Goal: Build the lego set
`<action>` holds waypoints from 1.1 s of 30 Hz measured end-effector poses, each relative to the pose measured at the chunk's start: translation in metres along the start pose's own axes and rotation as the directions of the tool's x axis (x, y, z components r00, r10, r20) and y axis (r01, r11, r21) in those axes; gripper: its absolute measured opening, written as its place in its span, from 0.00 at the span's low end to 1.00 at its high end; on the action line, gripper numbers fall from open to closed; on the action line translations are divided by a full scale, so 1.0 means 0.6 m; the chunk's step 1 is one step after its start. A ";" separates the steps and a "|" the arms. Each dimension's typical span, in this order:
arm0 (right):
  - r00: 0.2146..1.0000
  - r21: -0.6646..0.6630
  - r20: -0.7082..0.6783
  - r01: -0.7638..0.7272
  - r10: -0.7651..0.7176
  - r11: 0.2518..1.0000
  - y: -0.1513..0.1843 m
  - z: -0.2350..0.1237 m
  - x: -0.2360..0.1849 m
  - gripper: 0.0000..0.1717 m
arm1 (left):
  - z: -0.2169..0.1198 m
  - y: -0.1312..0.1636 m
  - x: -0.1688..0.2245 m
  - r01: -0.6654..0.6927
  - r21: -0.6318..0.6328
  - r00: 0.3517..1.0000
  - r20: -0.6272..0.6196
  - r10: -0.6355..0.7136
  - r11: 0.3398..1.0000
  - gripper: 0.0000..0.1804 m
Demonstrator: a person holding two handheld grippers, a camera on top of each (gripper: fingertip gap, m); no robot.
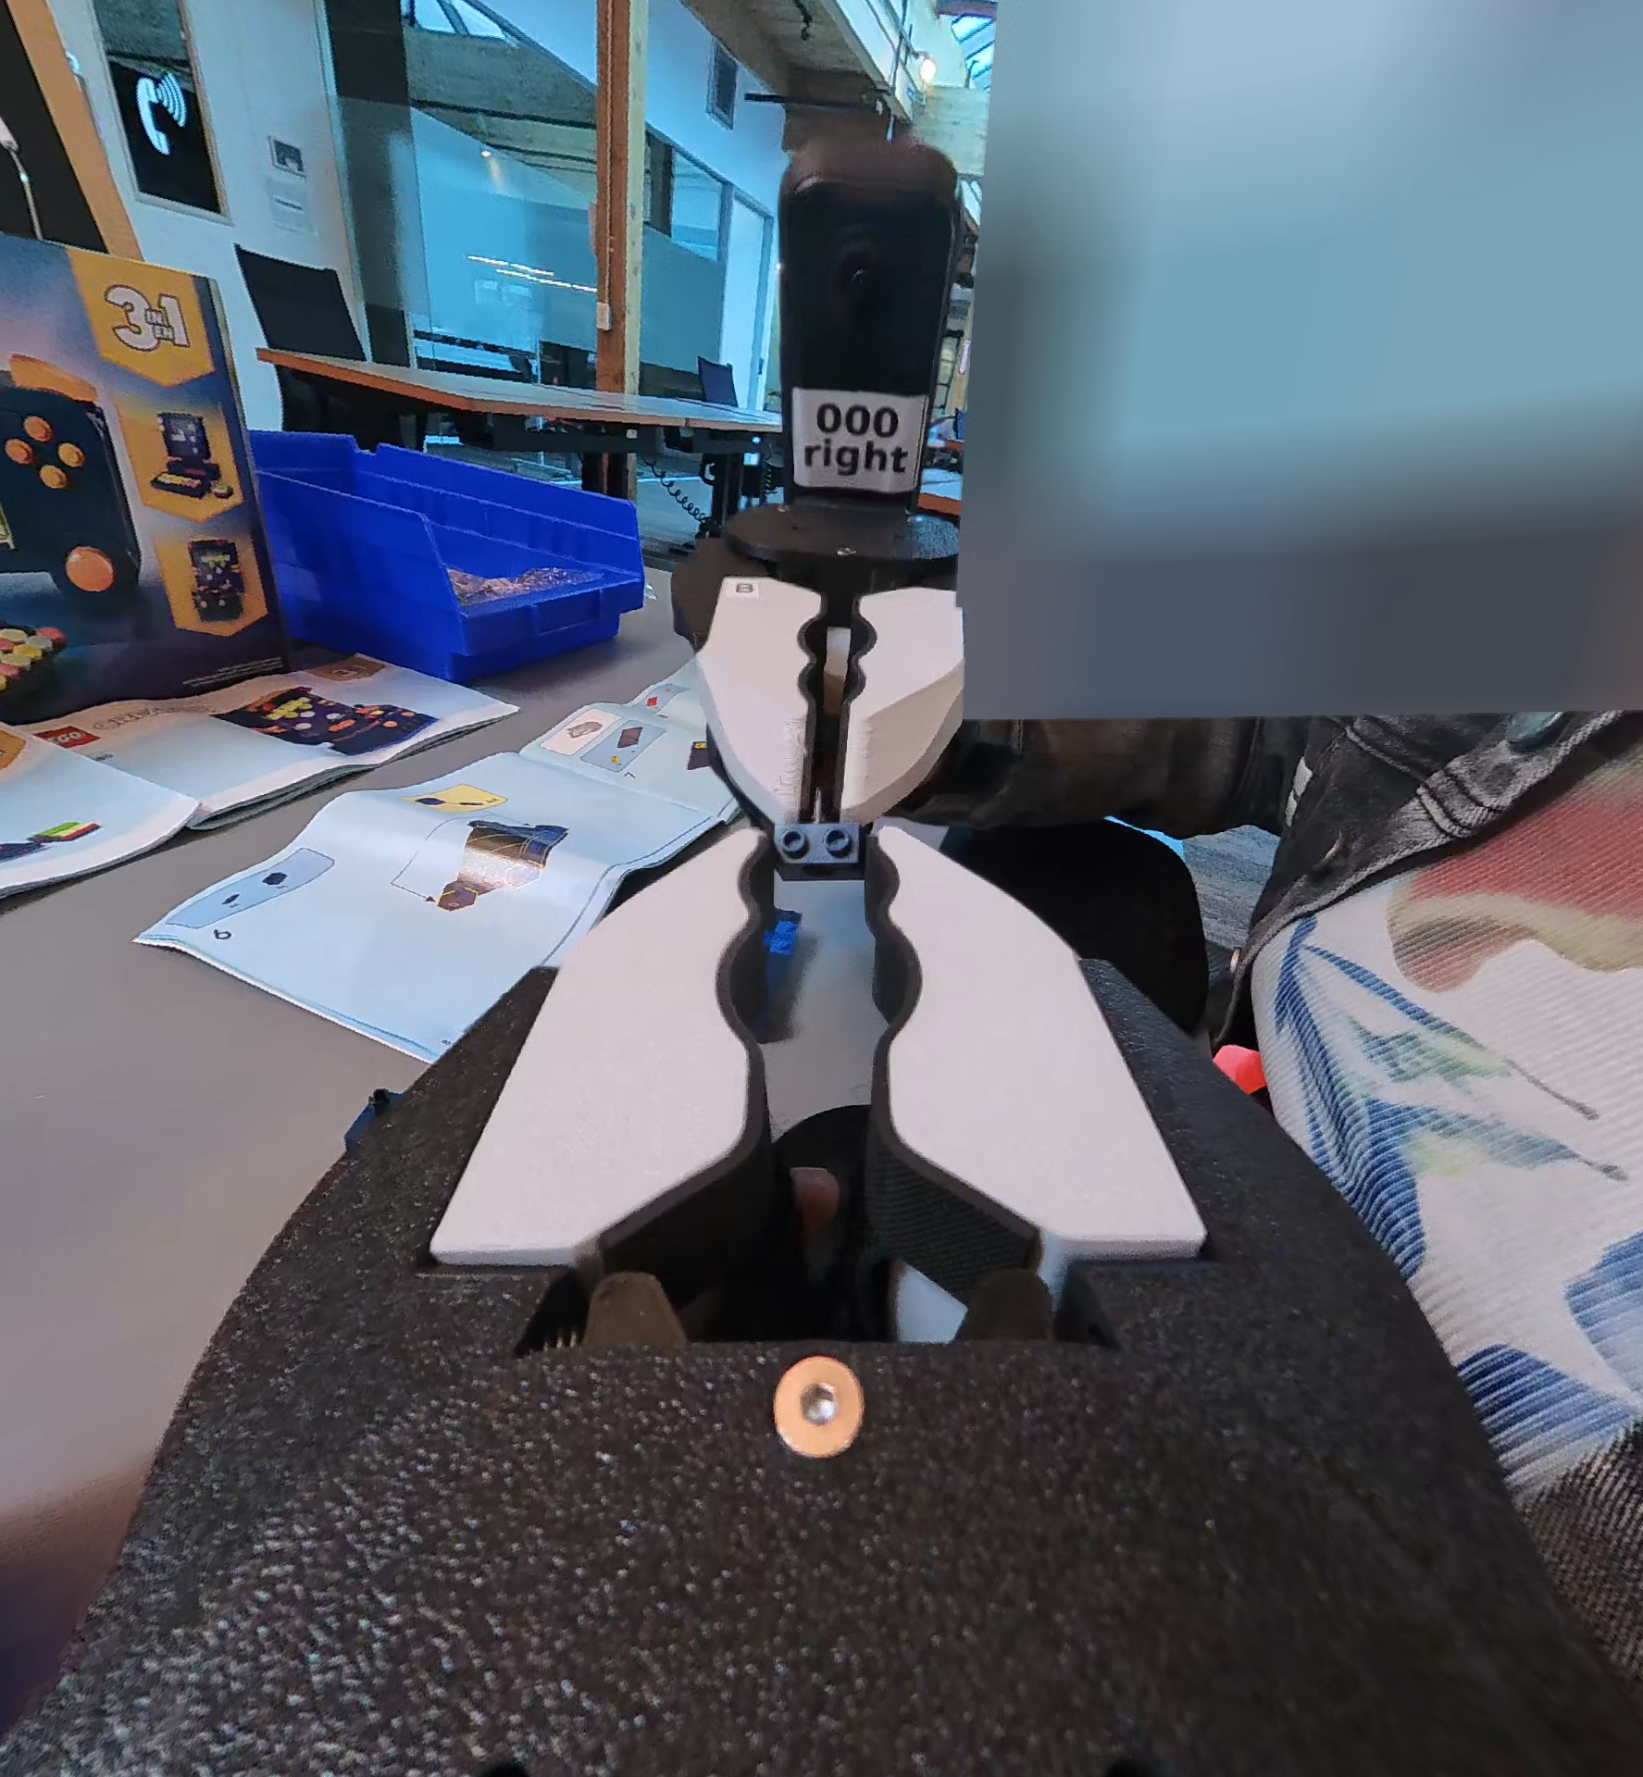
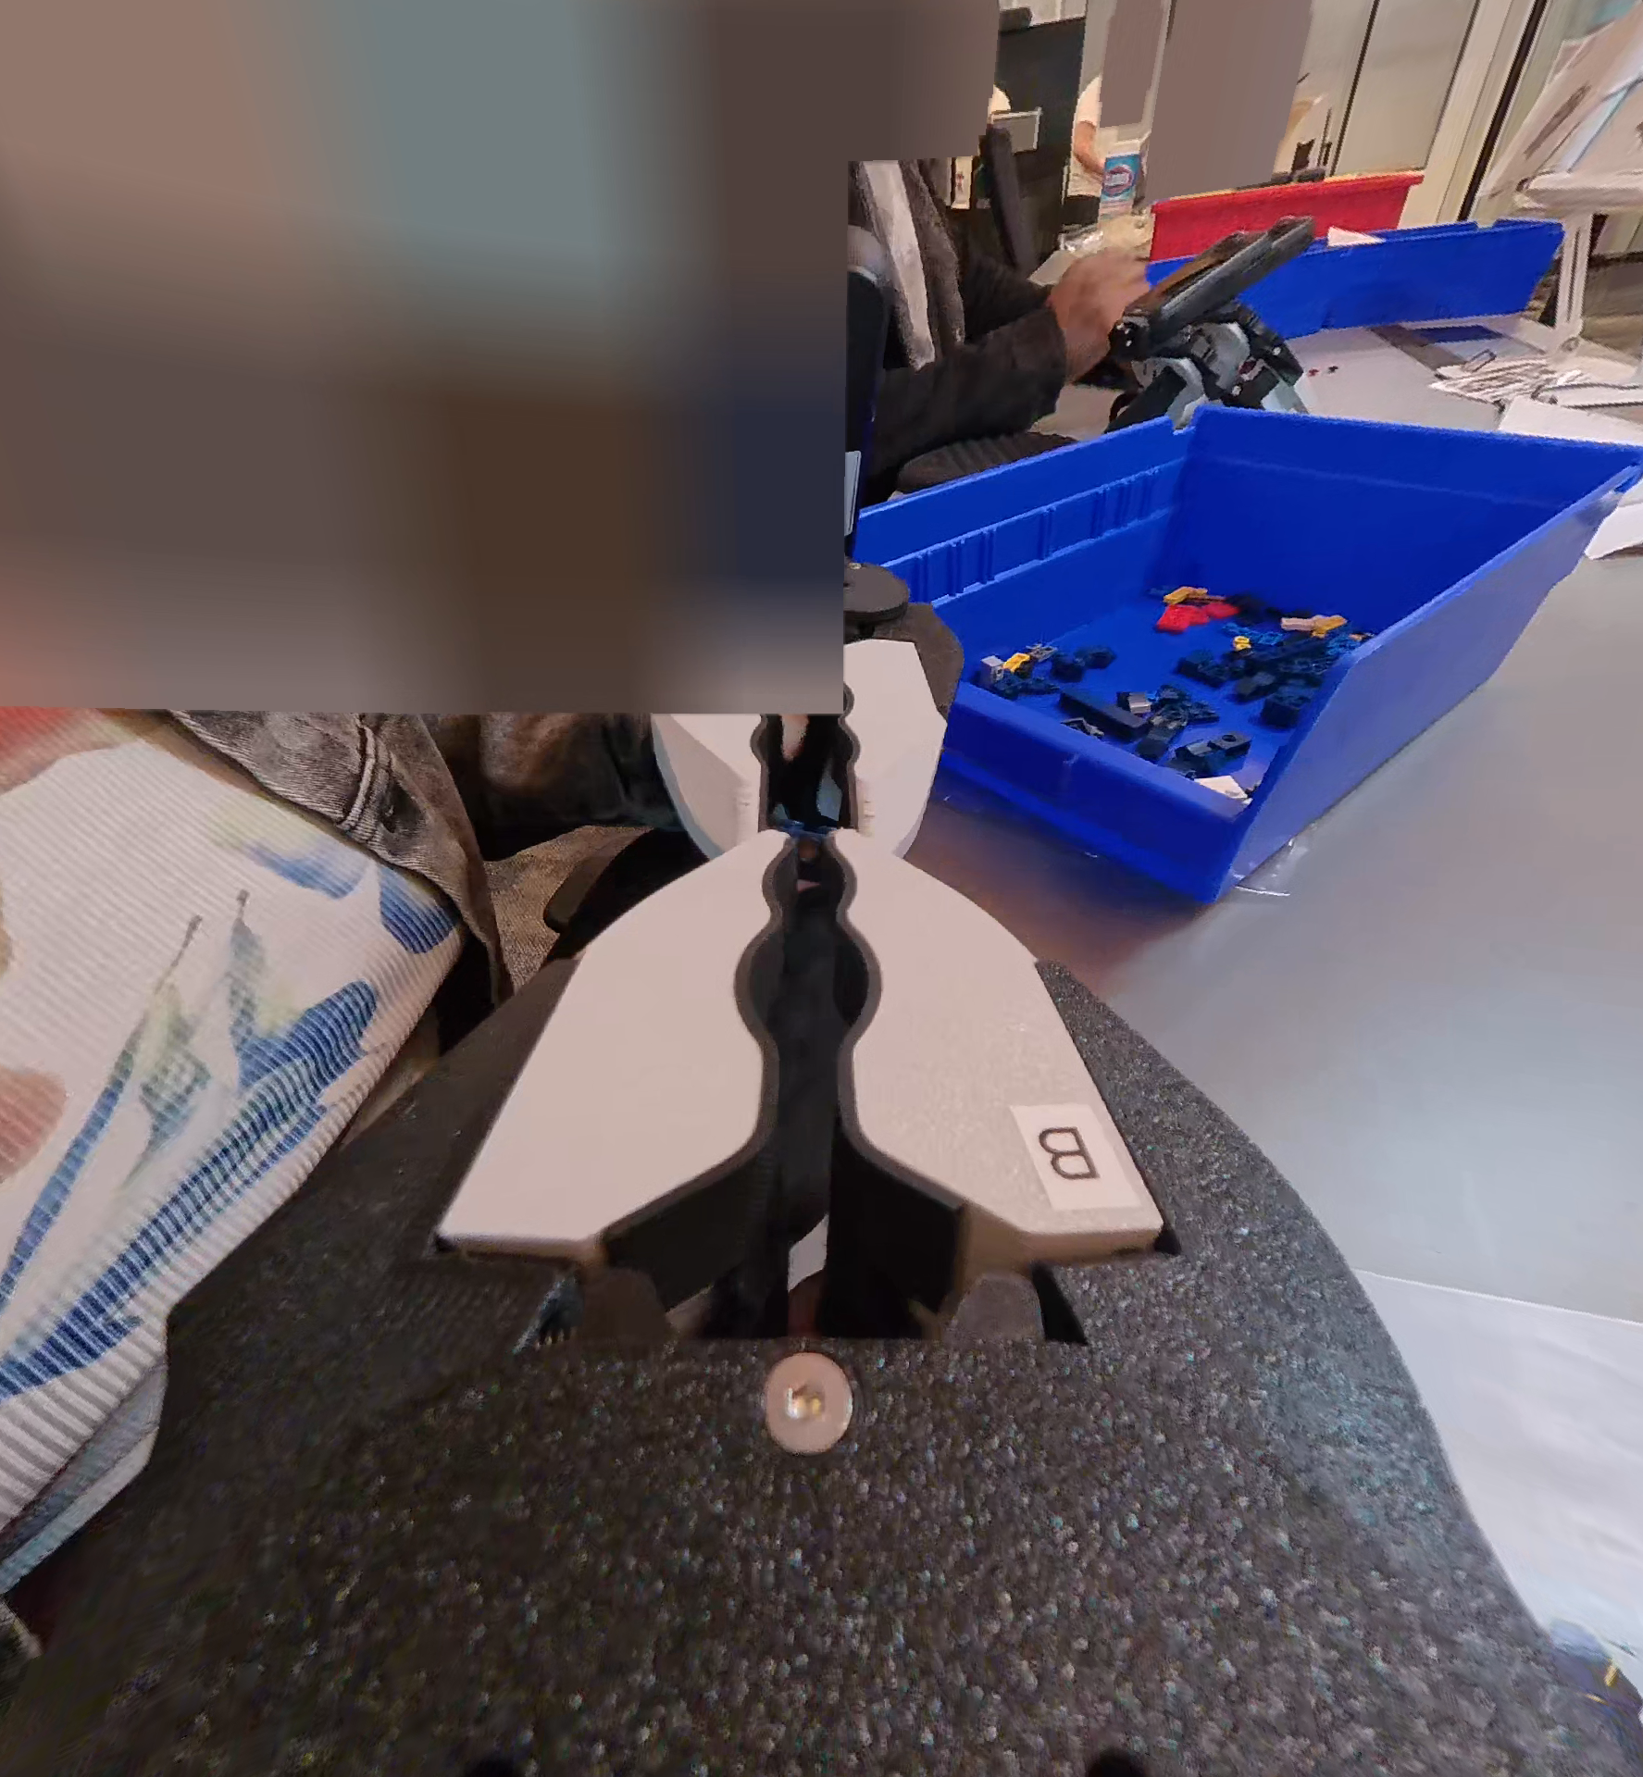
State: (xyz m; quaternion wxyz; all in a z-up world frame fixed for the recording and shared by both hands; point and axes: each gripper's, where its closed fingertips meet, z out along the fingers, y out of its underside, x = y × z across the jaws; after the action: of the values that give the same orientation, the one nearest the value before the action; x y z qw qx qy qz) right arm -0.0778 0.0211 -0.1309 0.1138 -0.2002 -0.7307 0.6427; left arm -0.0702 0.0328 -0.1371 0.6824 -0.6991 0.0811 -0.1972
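A large blurred patch hides what lies above both tongs. The left tongs (image 1: 817, 851) grip a dark blue two-stud brick (image 1: 815, 846) at their tips, pads pressed on its sides. The right tongs (image 2: 806, 844) meet it tip to tip, nearly closed; anything pinched there is too small to make out. A blue bin (image 2: 1433, 731) of bricks sits on the bench (image 2: 1519, 962), right of the right tongs.

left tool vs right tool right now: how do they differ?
Left tool is shut on a dark blue two-stud brick, fingers spread to its width; right tool has its fingers nearly together, and what it holds, if anything, can't be told. Right tool comes from the opposite side, tips at the brick. Both have white fingers with wavy black pads.
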 end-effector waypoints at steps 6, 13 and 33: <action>0.993 -0.132 -0.102 0.044 -0.058 0.990 0.009 -0.021 0.051 0.02 | 0.002 0.004 -0.018 0.016 -0.016 0.997 0.080 -0.014 1.000 0.24; 0.958 -0.585 -0.262 -0.060 -0.119 0.809 0.119 -0.035 0.194 0.03 | 0.004 0.011 0.000 -0.018 -0.020 1.000 0.005 0.018 1.000 0.25; 0.938 -0.319 -0.346 -0.083 -0.034 0.944 0.019 -0.084 0.212 0.20 | 0.004 0.012 -0.002 -0.006 -0.019 1.000 0.006 0.006 1.000 0.24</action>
State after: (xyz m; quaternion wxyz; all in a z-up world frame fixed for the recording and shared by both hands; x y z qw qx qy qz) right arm -0.1685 0.1227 -0.1463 0.1979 -0.3357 -0.7932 0.4680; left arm -0.0690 0.0349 -0.1442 0.6767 -0.7059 0.0828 -0.1923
